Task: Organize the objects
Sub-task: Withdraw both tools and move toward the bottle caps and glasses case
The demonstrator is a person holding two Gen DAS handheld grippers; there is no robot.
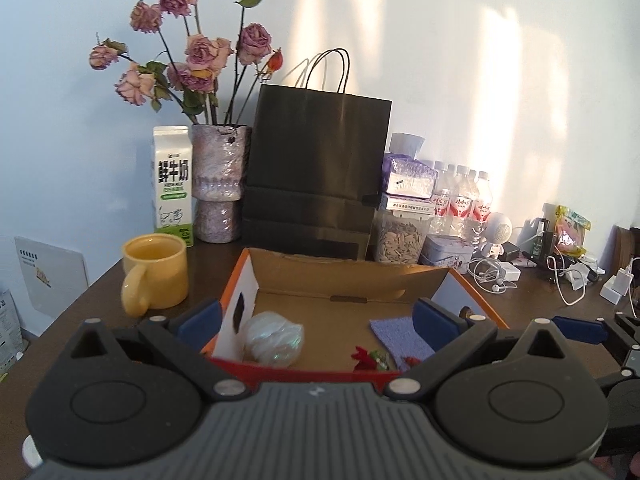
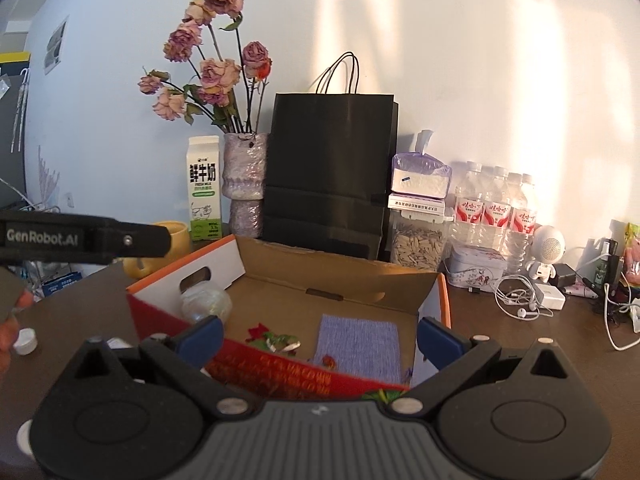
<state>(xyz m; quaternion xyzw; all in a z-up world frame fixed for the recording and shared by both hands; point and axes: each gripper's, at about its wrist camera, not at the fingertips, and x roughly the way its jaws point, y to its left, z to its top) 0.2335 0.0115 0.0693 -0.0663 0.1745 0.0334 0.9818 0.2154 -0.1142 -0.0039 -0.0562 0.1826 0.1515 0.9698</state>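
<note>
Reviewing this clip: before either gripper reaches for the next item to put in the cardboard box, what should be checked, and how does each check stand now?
1. Left gripper open and empty: ok.
2. Right gripper open and empty: ok.
3. Cardboard box open on top, with bare floor: ok.
4. Purple cloth lying flat in the box: ok.
5. Yellow mug upright on the table, left of the box, apart from it: ok.
6. Which item goes in next: cannot tell.
</note>
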